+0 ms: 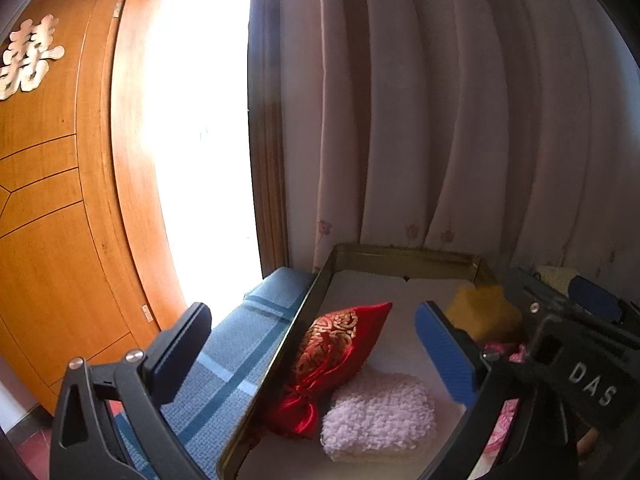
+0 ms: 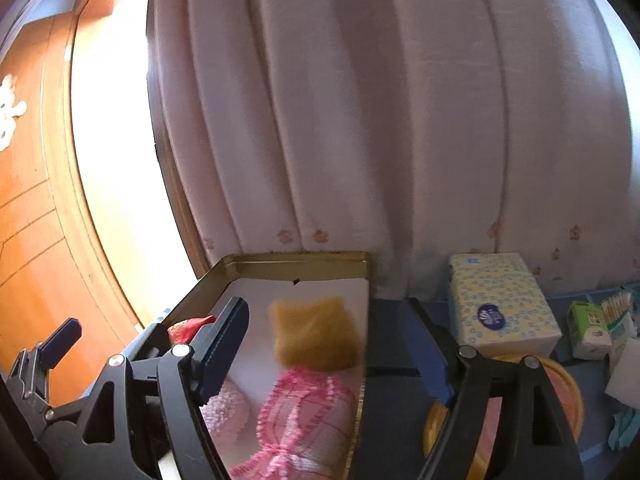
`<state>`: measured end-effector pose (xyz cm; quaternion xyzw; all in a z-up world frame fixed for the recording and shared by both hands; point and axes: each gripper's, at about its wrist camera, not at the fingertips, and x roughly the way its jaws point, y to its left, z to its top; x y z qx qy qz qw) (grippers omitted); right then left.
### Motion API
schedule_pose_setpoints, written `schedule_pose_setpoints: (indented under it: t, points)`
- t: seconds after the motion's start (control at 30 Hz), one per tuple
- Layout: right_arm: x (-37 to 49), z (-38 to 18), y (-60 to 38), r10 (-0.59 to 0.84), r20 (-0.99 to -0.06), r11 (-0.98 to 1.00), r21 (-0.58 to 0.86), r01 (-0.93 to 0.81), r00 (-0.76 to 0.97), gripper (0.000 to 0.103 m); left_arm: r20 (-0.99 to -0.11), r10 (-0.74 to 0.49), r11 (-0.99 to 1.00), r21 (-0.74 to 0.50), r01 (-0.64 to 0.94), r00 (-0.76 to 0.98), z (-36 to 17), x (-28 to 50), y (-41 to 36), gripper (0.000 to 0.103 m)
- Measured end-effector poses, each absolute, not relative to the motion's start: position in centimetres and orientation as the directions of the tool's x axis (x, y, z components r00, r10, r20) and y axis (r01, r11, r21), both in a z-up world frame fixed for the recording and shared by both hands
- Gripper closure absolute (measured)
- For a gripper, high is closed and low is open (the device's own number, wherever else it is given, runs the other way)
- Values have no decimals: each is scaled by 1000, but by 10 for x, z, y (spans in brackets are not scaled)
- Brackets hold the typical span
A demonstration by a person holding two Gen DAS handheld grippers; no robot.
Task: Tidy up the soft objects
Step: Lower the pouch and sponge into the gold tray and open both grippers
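Note:
A gold-rimmed tin box (image 1: 404, 250) with a white lining holds the soft things. A red and gold satin pouch (image 1: 332, 360) leans on its left wall, and a fluffy pale pink cloth (image 1: 380, 416) lies beside it. My left gripper (image 1: 314, 314) hovers above them, open wide and touching nothing. In the right wrist view, a blurred mustard-yellow pad (image 2: 316, 332) sits over a pink checked pouch (image 2: 312, 408) inside the tin box (image 2: 296, 260). My right gripper (image 2: 328, 308) is open around the pad, with its pads clear of it.
The box stands on a blue checked cloth (image 1: 224, 360) in front of a pale curtain (image 2: 360, 120). Right of the box are a tissue pack (image 2: 500, 304), a yellow bowl (image 2: 568, 392), a green packet (image 2: 588, 320) and cotton swabs (image 2: 618, 308). A wooden door (image 1: 48, 200) is on the left.

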<state>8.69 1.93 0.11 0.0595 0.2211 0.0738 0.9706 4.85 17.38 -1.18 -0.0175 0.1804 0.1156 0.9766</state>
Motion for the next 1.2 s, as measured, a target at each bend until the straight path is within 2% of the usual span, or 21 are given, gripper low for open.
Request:
schedule_pose_setpoints:
  t: [0.57, 0.93, 1.2]
  points:
    - [67, -2, -20, 66, -396, 989, 145, -9, 916, 23, -322, 247, 967, 13, -256, 914, -10, 42, 172, 0]
    - [46, -6, -44, -40, -364, 998, 23, 52, 930, 23, -307, 278, 957, 8, -290, 910, -9, 38, 174, 0]
    - [31, -2, -67, -74, -350, 997, 6, 81, 934, 23, -301, 280, 957, 8, -292, 912, -10, 32, 165, 0]
